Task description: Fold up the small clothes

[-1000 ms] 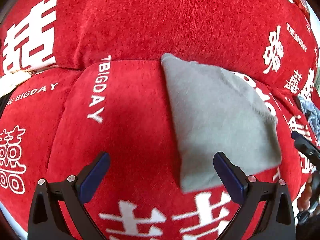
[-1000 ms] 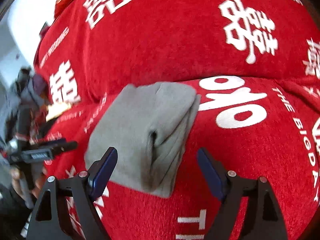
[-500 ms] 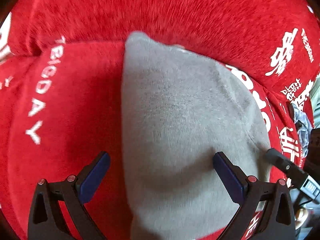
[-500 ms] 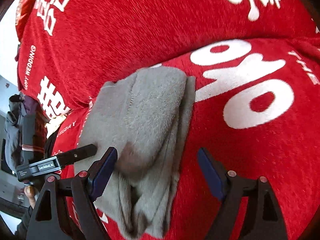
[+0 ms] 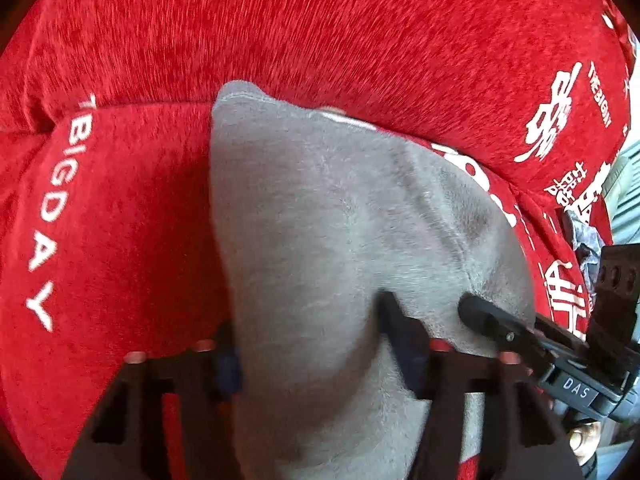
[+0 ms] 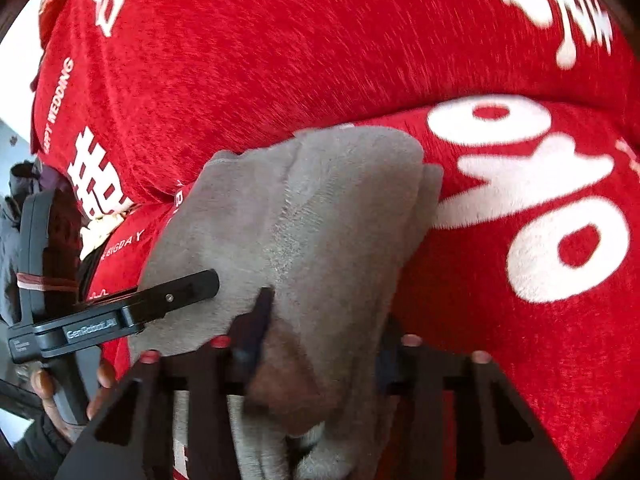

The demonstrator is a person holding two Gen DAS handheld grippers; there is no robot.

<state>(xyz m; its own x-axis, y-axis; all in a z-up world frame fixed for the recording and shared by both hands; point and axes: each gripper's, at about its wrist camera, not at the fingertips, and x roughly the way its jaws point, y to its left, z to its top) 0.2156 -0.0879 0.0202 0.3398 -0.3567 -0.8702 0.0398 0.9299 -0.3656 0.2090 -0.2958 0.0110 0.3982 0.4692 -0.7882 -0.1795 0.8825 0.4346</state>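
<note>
A folded grey garment (image 5: 320,240) lies on a red sofa seat printed with white characters (image 5: 120,220). My left gripper (image 5: 312,344) is closing on the garment's near edge, cloth bunched between its blue pads. In the right wrist view the same grey garment (image 6: 320,216) shows its layered folded edge, and my right gripper (image 6: 320,340) is closing on its near right end. Each gripper's black finger shows in the other's view: the right one (image 5: 492,320) and the left one (image 6: 176,292).
The red sofa backrest (image 5: 320,32) rises just behind the garment. A hand holding the left gripper's handle (image 6: 48,384) shows at the left. Dark clothing (image 5: 584,240) lies at the far right edge of the sofa.
Both grippers have moved forward onto the garment and their jaws have narrowed from wide open to pinching the cloth at its near edge.
</note>
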